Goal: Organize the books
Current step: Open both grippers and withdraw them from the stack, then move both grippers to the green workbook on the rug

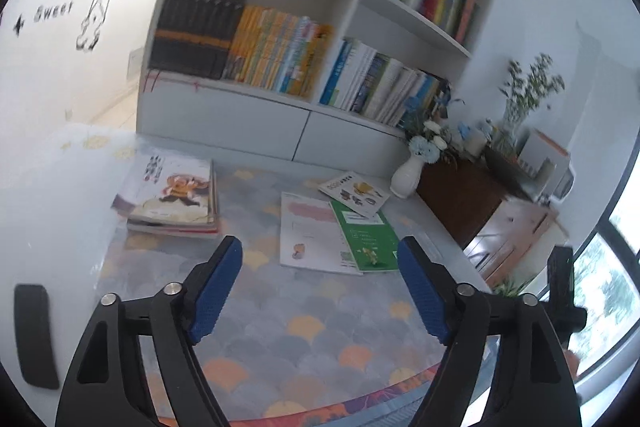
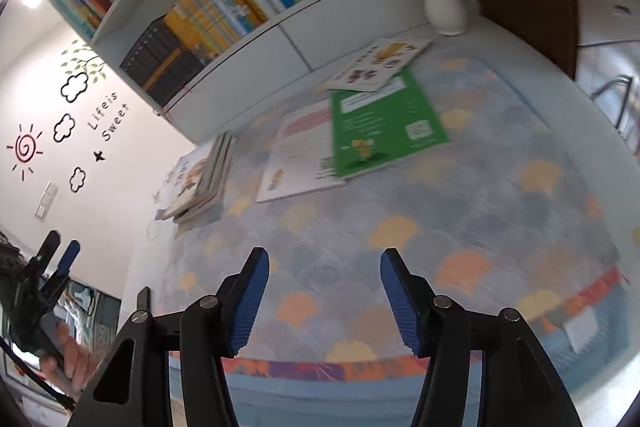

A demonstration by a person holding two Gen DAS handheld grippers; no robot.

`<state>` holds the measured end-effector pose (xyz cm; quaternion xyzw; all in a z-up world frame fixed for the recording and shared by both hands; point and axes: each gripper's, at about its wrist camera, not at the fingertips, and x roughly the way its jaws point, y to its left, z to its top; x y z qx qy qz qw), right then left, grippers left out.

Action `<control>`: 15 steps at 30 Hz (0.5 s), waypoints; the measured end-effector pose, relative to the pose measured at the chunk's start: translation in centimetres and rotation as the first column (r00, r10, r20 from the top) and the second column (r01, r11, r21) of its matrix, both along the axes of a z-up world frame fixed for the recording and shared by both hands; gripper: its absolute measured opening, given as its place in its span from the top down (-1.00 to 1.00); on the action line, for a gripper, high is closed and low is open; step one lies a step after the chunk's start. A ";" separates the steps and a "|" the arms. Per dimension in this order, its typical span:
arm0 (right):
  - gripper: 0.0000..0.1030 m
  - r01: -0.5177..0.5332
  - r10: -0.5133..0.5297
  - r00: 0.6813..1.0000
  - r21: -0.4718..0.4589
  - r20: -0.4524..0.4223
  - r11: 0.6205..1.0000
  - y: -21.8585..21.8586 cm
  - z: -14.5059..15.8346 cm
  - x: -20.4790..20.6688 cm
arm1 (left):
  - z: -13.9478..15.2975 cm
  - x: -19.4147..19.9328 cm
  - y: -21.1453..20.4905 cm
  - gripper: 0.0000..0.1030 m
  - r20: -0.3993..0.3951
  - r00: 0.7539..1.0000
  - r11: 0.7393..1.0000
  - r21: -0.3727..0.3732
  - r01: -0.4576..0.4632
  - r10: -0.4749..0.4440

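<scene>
A stack of picture books (image 1: 172, 199) (image 2: 202, 183) lies on the patterned rug near the wall. To its right lie three loose books: a white one (image 1: 308, 231) (image 2: 296, 151), a green one (image 1: 366, 239) (image 2: 384, 123) overlapping it, and a white one with small pictures (image 1: 354, 193) (image 2: 378, 65) on the green one's far end. My left gripper (image 1: 320, 263) hovers open above the rug, nothing between its blue pads. My right gripper (image 2: 324, 279) is open too, nearer the rug's front edge, and empty. The left gripper (image 2: 60, 259) also shows at the right wrist view's left edge, in a hand.
A white bookshelf (image 1: 256, 95) (image 2: 248, 67) full of books stands behind the rug. A white vase (image 1: 408, 175) (image 2: 444, 3) of flowers sits by a dark wooden cabinet (image 1: 460, 199) at the right. A window (image 1: 608, 267) lies far right.
</scene>
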<state>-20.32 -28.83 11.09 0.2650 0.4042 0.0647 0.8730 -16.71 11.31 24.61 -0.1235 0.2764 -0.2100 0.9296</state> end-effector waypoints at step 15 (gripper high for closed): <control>-0.20 0.163 -0.162 0.987 -0.016 0.016 0.987 -10.4 -8.2 18.3 | -10.6 22.9 -16.6 -0.72 -0.167 0.974 0.978 0.115 0.174 -0.154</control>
